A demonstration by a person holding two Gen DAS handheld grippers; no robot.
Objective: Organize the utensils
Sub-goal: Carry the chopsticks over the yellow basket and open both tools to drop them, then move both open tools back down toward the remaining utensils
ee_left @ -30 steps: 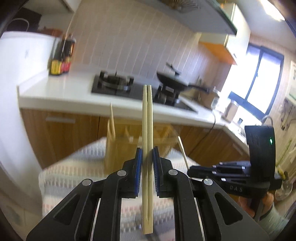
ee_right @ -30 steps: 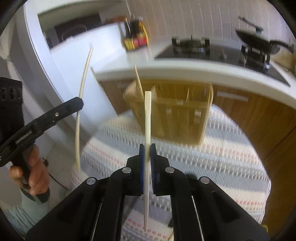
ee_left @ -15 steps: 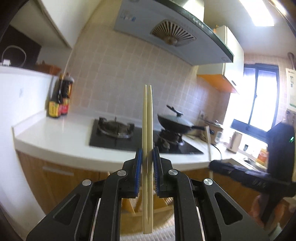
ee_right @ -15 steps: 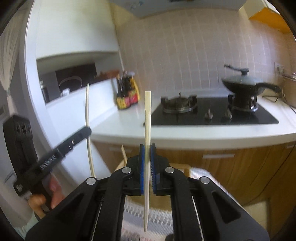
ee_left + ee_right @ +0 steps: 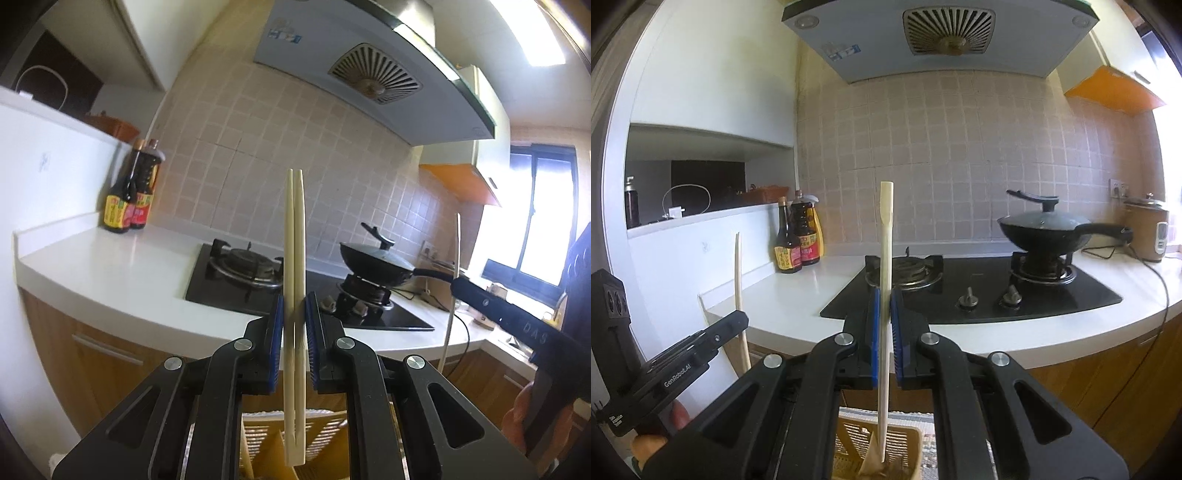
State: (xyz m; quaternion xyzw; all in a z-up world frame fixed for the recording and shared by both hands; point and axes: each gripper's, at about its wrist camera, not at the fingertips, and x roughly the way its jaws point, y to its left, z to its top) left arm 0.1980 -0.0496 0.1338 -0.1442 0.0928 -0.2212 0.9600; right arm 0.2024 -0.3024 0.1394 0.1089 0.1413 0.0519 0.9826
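Beige wall tiles and a range hood (image 5: 945,37) back a white worktop (image 5: 798,295) carrying a gas hob (image 5: 979,288), a lidded wok (image 5: 1045,229) and sauce bottles (image 5: 796,240). Left tongs (image 5: 294,314) clench a pair of chopsticks (image 5: 294,236) upright. Right tongs (image 5: 885,317) clench a single chopstick (image 5: 885,236) upright, above a slatted utensil basket (image 5: 849,439) low in view.

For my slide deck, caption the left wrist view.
Left tongs clamp a chopstick pair upright before the gas stove and lidded wok.
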